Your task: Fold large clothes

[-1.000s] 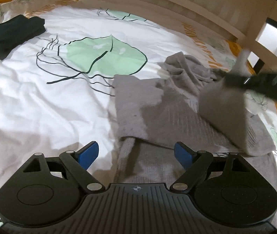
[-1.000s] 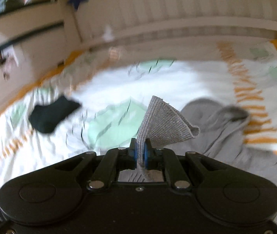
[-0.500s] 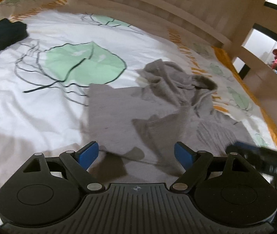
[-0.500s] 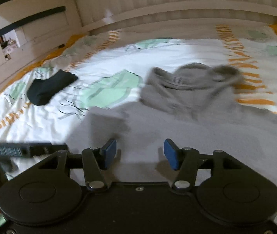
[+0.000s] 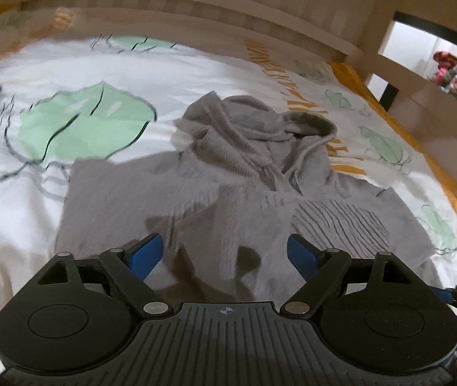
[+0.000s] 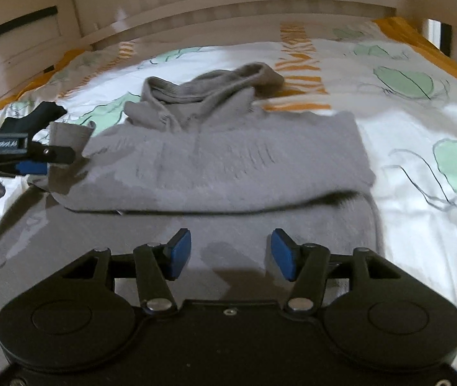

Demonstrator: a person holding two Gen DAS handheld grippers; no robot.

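Two pairs of blue-padded fingers stand apart over a grey hoodie (image 5: 228,199) and grip nothing. The left gripper (image 5: 225,252) has its jaws wide but closing, with only cloth below the gap; the right gripper (image 6: 231,254) has its jaws parted less far and opening, also bare between the pads. The hoodie lies spread on a leaf-print duvet (image 5: 35,225), its hood bunched at the end nearest the wooden bed rail (image 5: 196,16). Its near hem is cut off behind both gripper bodies, and motion blur smears the knit. Only the right wrist view shows the left gripper from the side, at the hoodie's left edge beside an upturned sleeve cuff (image 6: 67,135). A dark garment (image 6: 32,117) beyond that cuff is half hidden.
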